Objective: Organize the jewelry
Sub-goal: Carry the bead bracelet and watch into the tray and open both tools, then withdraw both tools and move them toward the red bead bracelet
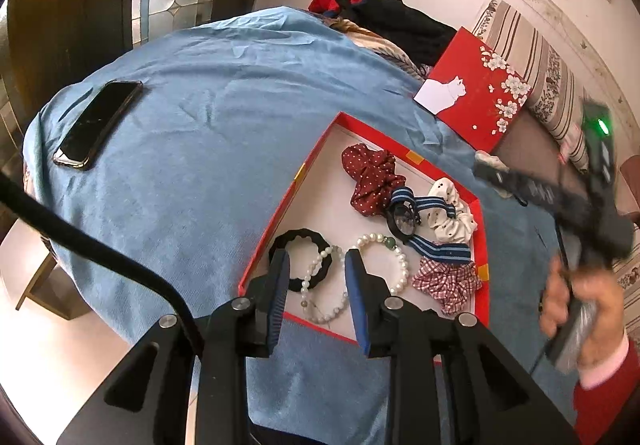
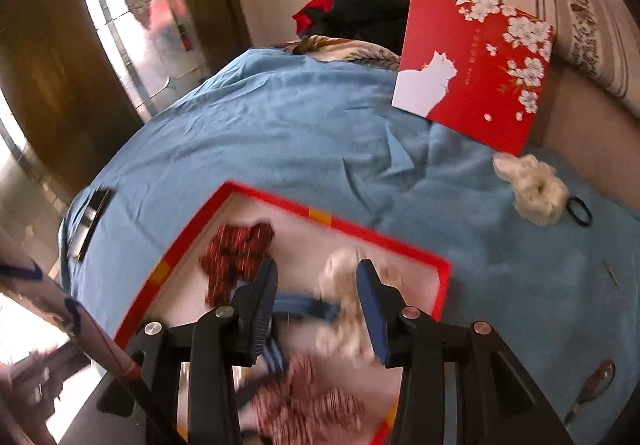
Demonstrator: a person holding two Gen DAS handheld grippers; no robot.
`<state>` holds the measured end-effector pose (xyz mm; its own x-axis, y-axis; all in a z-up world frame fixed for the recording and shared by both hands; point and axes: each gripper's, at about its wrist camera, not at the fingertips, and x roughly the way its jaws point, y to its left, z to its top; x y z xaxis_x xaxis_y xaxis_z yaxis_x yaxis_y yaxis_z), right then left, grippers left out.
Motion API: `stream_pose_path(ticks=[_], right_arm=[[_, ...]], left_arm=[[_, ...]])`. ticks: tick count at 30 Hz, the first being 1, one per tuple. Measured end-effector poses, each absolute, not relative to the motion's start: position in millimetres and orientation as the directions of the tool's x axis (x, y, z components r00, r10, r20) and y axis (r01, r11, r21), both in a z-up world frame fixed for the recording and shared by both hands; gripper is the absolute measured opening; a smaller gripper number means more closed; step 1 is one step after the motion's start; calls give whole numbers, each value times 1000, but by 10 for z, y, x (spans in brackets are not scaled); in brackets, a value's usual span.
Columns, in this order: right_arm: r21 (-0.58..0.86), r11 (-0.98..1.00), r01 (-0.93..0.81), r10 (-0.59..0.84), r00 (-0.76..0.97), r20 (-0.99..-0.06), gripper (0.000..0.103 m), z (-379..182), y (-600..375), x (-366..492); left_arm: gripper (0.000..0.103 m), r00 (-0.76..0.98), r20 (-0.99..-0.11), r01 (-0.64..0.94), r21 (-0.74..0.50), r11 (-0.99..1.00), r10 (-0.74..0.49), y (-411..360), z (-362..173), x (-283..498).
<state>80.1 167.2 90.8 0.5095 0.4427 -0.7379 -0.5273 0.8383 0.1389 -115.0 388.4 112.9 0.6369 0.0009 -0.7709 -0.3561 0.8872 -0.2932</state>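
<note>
Grippers both angled steeply down over the red box point(image 1: 308, 173): left gripper point(image 1: 316, 265) parted, empty, above the pearl bracelet point(image 1: 320, 285) inside; right gripper point(image 2: 318, 277) parted, empty, above the white scrunchie point(image 2: 352, 309).

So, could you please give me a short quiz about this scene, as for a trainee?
1. True or false: the phone lies inside the box.
2. How many pearl bracelets are in the box?
3. What does the left gripper hold? A) a watch B) nothing C) a scrunchie

Key: 1 false, it lies on the blue cloth; 2 two; 3 B.
</note>
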Motion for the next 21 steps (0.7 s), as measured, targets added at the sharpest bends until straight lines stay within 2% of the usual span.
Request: stream_pose_path(ticks=[4,7,10,12,16,21], right_arm=[[116,827,-551,413,454,-789,46,693,1606,600],[134,825,-549,438,472,-765,46,711,1468,451],[144,818,-556,442,448,-778,46,715,1374,351],[172,820,-546,471,473,-745,46,805,1185,242],[246,840,-484,486,467,-738,46,818,729,87],[238,914,-328,384,512,-769,46,649,-88,-63]], left_arm=[[27,628,-779,-357,-283,890,4,3816,1153,-1164],[32,633,-774,-350,-258,900,24,3743,1218,-1214],[32,627,-779,-354,-243,903,36,3693,1262,-1243],[33,628,-777,-353,-237,905,41,3657,1293,-1268],[33,624,-780,-347,-224,911,46,3558,1345,-1322],[37,626,-779,-302,-208,930,29,3322,1404,-1371]])
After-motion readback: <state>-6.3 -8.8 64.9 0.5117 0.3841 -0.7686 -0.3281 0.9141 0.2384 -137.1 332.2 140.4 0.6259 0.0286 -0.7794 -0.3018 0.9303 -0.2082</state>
